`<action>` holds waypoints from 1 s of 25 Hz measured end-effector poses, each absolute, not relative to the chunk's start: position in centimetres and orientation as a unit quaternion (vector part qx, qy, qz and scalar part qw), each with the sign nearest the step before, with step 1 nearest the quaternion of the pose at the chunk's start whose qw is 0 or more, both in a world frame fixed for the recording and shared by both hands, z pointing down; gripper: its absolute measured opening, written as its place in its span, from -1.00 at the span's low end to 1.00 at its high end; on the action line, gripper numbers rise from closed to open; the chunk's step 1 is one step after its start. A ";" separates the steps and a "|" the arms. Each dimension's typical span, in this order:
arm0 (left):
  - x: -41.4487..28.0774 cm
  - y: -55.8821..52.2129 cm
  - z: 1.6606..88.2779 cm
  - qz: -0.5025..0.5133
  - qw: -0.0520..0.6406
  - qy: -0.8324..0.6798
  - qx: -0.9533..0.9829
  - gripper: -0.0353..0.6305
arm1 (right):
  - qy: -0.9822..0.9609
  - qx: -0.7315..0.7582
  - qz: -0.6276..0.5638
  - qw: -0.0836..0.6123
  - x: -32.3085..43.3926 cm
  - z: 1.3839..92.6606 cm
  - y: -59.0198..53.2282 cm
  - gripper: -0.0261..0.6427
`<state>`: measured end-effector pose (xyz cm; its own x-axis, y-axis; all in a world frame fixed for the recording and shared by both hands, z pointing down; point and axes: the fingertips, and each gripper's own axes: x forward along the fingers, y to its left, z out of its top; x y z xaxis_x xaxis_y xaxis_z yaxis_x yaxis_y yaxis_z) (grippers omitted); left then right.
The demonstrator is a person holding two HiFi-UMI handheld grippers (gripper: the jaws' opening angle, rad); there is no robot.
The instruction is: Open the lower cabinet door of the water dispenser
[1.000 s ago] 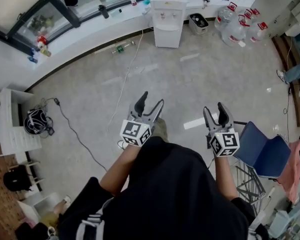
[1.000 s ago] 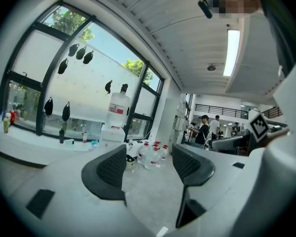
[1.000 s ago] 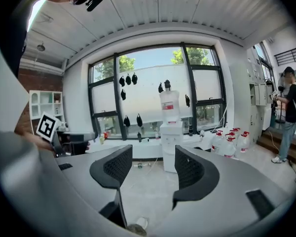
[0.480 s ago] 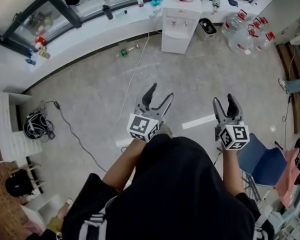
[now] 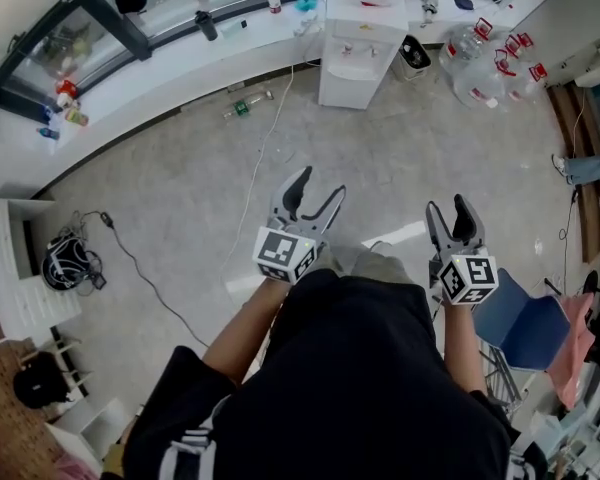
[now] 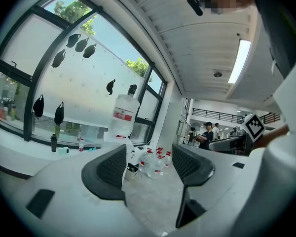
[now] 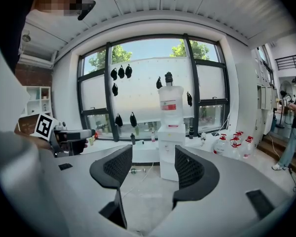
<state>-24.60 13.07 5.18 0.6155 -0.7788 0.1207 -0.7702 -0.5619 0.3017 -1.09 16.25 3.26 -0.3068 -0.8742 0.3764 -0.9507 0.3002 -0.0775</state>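
Left tool (image 5: 318,184) and right tool (image 5: 450,206) held out front, both released, nothing between the jaws; likely carried ready for the approach. Water dispenser (image 5: 358,53) stands well ahead against the window ledge, its lower cabinet door (image 7: 168,168) looking shut and out of reach.

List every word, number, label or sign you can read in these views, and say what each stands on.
No text can be read in any view.
Red label on the clear water jug atop the white dispenser: too blurred to read.
Red labels on the spare clear jugs on the floor: too small to read.
Black-and-white squares on the left marker cube and right marker cube: patterns, no letters.
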 end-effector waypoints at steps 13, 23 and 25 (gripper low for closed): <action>-23.9 7.6 5.4 -0.015 0.165 -0.464 0.870 -0.08 | -0.822 0.538 0.140 0.124 -1.3 5.0 7.7 -0.21; -17.3 -5.5 4.2 0.005 0.150 -0.456 0.877 -0.08 | -0.823 0.542 0.138 0.099 4.7 5.2 -5.7 -0.21; -15.8 -7.8 4.1 0.009 0.149 -0.453 0.879 -0.08 | -0.822 0.544 0.138 0.097 6.3 5.1 -7.9 -0.21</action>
<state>-15.83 -7.76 4.08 0.5895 -0.7937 0.1502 -0.7988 -0.5452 0.2544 6.26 -7.86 5.07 -0.3881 -0.8678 0.3102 -0.9216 0.3690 -0.1207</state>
